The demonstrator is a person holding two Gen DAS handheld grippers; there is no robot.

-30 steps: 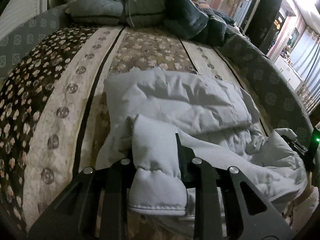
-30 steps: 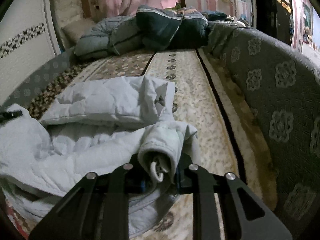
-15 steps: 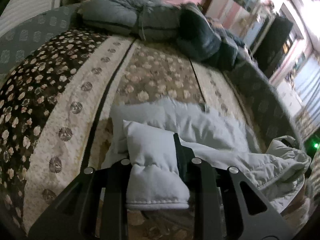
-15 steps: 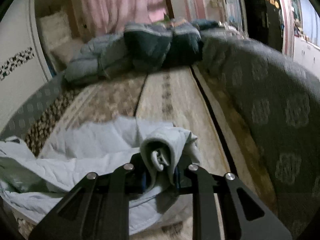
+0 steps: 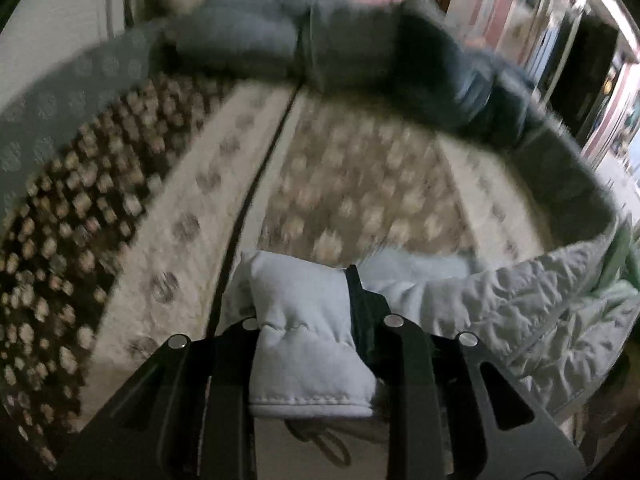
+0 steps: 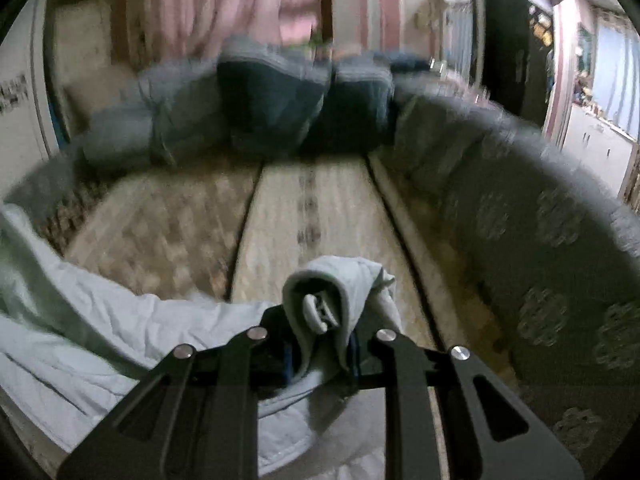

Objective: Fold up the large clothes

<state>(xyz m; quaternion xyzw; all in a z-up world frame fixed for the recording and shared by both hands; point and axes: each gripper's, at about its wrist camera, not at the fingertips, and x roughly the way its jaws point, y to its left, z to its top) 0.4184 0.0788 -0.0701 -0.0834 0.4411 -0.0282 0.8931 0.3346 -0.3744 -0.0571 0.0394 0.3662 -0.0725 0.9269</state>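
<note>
Now two claws, left claw [image 5: 306,312] and right claw [image 6: 320,328], one jacket [image 5: 520,312].

- No text, label, brand, number or sign can be read in either view.
- Both views are blurred; the dark marks on the left wall [image 6: 12,94] are too smeared to tell.

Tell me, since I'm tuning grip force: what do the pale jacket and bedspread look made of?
Pale jacket: seemingly padded, quilted synthetic shell, matte, judging by its puffy stitched sections and crinkled lining.
Bedspread: probably soft woven or plush fabric with a printed floral pattern; blur leaves its texture uncertain.
</note>
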